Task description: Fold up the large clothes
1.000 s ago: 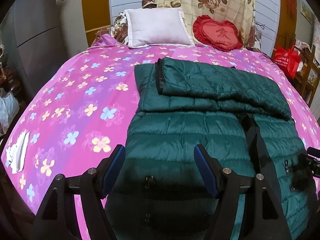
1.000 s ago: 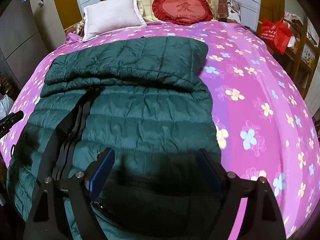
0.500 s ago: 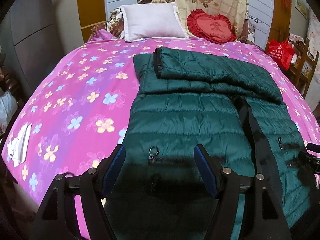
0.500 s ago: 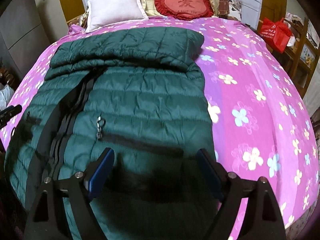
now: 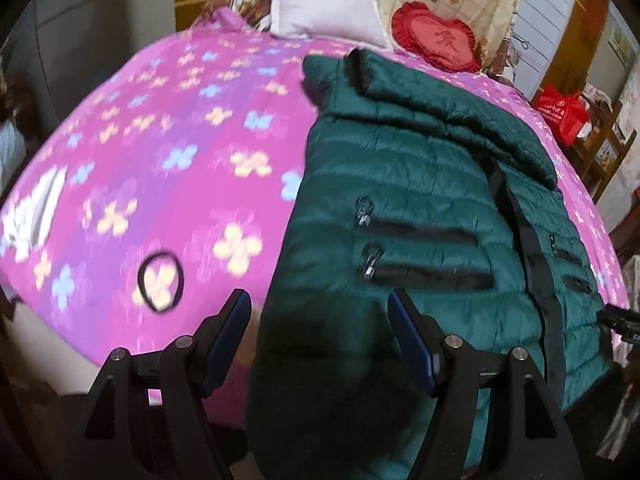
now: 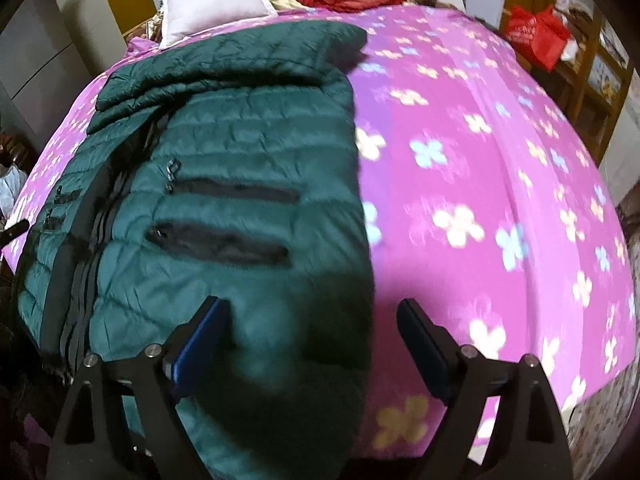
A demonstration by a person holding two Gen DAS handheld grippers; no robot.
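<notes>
From the left wrist, the left claw (image 5: 320, 334) is seen spread wide, nothing pinched. The green jacket (image 5: 420, 184) lies flat on the bed (image 5: 168, 168); its near left hem corner is framed between the claw's fingers, apart from both pads. A black hair tie (image 5: 160, 282) lies just left of it.

From the right wrist, the right claw (image 6: 312, 344) is spread, its jaws having just been opening. The jacket's (image 6: 240, 168) near right edge lies between them, ungripped.
</notes>
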